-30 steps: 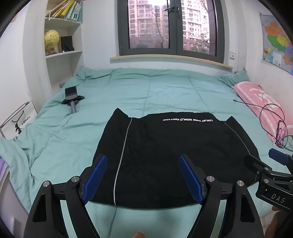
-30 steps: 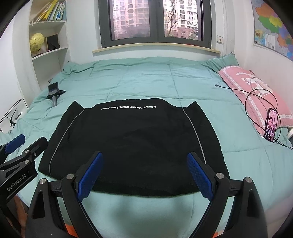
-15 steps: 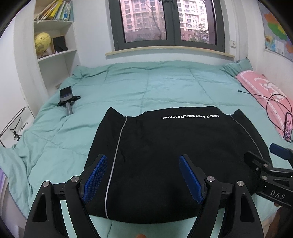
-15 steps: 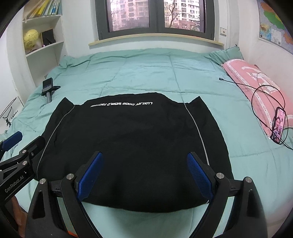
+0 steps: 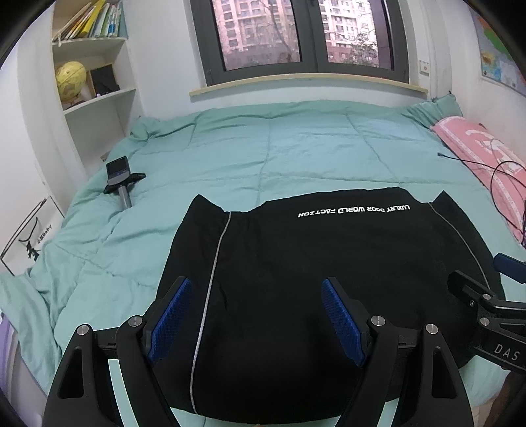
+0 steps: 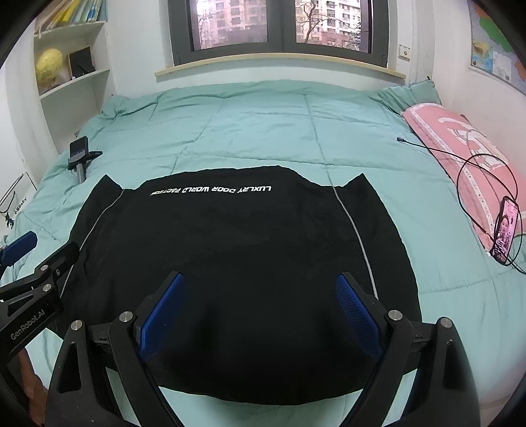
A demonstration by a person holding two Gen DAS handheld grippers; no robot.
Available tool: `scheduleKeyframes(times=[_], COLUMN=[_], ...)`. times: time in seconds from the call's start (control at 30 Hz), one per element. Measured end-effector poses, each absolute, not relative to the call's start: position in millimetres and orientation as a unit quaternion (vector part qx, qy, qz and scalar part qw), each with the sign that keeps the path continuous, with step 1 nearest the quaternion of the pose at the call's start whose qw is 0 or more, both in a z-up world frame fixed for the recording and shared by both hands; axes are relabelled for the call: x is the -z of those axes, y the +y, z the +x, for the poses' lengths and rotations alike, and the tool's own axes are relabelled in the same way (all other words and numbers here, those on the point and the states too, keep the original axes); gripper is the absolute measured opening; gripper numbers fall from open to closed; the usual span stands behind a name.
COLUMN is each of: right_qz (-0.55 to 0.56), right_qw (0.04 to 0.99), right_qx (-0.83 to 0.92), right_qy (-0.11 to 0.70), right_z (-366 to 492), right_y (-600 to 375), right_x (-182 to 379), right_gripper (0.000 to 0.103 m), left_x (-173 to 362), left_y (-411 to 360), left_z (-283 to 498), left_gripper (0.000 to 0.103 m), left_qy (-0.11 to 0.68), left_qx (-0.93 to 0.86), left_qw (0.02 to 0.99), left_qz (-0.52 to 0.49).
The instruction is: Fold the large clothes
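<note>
garment: large black fabric garment [image 5: 312, 279] with thin grey piping lines and white printed lettering, spread flat on teal quilted bedspread [image 5: 296, 154]
location: near half of the bed, in both wrist views from centre down to 6 o'clock
long axis: runs 9 to 3 o'clock across the bed
pointing: lettered edge at 12 o'clock toward the window [image 6: 282, 23]; text reads upside down; two pointed corners stick out at 10 and 2 o'clock
near edge: rounded, at 6 o'clock, under both grippers
left gripper [image 5: 256, 315]: blue-padded black jaws spread wide, nothing between them, above the garment's left piping; contact cannot be told
right gripper [image 6: 259, 312]: jaws spread wide, empty, above the garment's right half
surroundings: pink pillow [image 6: 460, 147] at 3 o'clock, lit phone [image 6: 504, 235] with black cable on it; small black device on a stand [image 5: 121, 177] at 10 o'clock; white shelf with yellow globe [image 5: 69, 78] at 11 o'clock
</note>
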State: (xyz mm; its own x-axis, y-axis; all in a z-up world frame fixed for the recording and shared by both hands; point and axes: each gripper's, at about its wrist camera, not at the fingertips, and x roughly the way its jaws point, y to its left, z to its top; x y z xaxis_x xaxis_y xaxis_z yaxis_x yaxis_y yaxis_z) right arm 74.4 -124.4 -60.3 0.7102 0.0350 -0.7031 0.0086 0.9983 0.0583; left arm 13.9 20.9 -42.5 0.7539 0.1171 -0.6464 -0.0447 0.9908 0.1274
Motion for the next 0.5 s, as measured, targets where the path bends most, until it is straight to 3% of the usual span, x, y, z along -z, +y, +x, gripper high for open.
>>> scheduleKeyframes(times=[0.5], right_qz=[0.029], right_qw=[0.921], right_qx=[-0.012], right_qy=[0.389], right_z=[81.7], right_y=[-130.3], right_x=[67.1], right_gripper=[0.093], left_x=[43.0], left_y=[26.6], left_z=[24.7], left_gripper=[0.082], left_qy=[0.345], left_qx=[-0.029], left_qw=[0.937], left_qz=[0.045])
